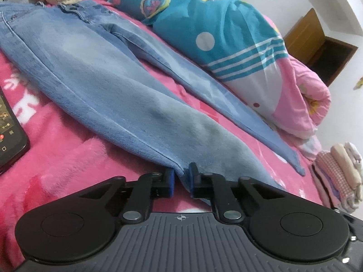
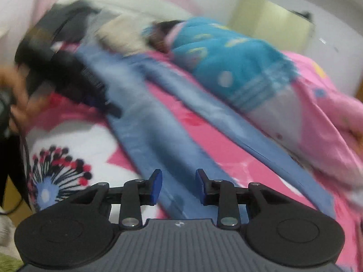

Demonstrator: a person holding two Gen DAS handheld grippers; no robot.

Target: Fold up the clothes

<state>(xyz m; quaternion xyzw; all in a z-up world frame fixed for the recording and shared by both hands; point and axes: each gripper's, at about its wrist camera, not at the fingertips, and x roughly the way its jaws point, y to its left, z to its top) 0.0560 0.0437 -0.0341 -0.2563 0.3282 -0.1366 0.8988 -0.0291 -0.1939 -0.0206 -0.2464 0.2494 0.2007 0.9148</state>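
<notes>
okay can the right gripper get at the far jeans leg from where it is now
Probably yes: the right gripper is open above the jeans, and the far jeans leg lies flat and uncovered just to its right.

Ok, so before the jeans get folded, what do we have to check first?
1. Left gripper has hold of the jeans: ok, its fingers are pinched on the hem of the near leg.
2. Right gripper has hold: not ok, it is open, hovering over the jeans with nothing in it.
3. Legs lying together: not ok, they are spread apart, with pink blanket showing between them.
4. Phone out of the way: ok, it lies beside the jeans and does not touch them.
5. Waistband flat: cannot tell, the far end is too unclear.
</notes>
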